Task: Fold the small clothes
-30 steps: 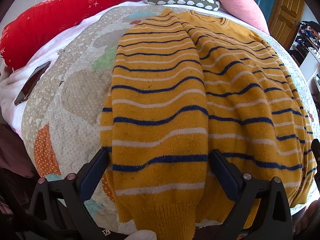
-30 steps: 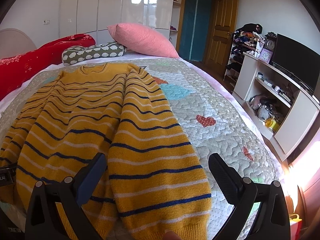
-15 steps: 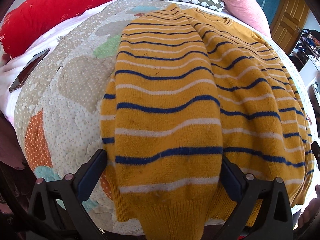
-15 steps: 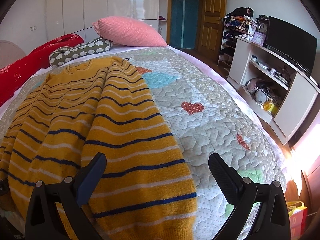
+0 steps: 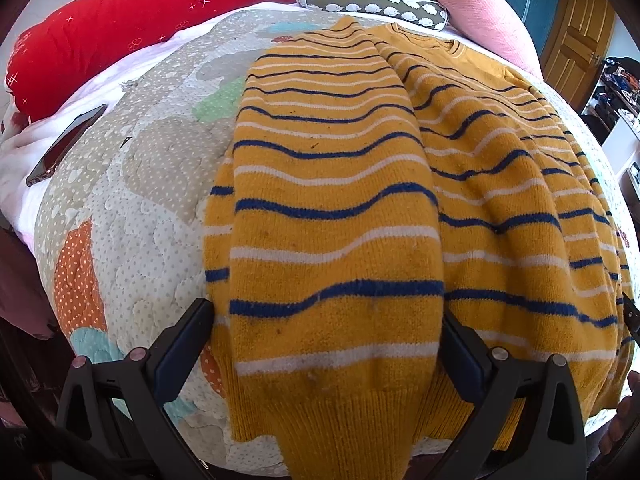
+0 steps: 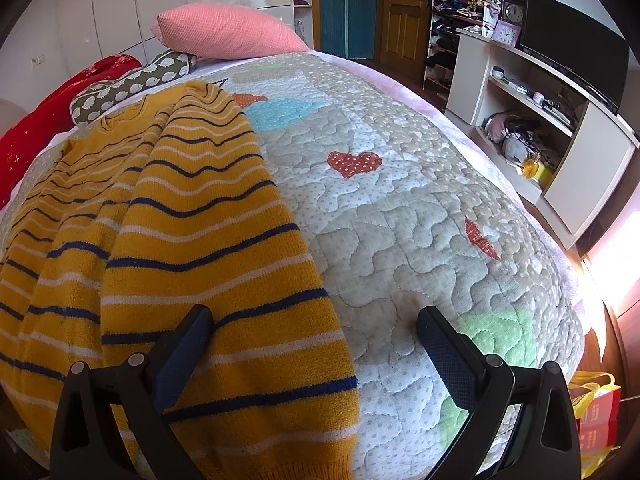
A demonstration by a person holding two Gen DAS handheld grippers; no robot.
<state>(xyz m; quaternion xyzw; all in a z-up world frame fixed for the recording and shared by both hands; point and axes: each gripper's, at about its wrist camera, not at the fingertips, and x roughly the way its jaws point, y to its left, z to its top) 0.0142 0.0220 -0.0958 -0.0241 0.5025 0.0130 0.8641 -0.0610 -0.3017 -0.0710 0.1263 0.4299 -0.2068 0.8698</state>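
Note:
A mustard-yellow sweater [image 5: 500,168] with navy and white stripes lies on the quilted bedspread [image 5: 152,184], collar toward the pillows. Both sleeves are folded in over the body and run down toward the hem. My left gripper [image 5: 326,324] is open, its fingers standing either side of the left sleeve [image 5: 332,240] just above the ribbed cuff [image 5: 344,420]. My right gripper [image 6: 316,332] is also open; its left finger [image 6: 188,344] rests over the right sleeve [image 6: 224,248], while its right finger hovers over bare quilt [image 6: 420,220].
A red bolster [image 5: 120,28], a patterned cushion [image 5: 372,0] and a pink pillow [image 6: 228,36] sit at the head of the bed. A phone [image 5: 64,144] lies at the left edge. A white TV cabinet [image 6: 552,120] stands to the right, a red bag [image 6: 596,424] beside the bed.
Both grippers have come lower and closer to the sweater's hem. The right view has swung rightward, so more bare quilt shows. Both stayed open throughout.

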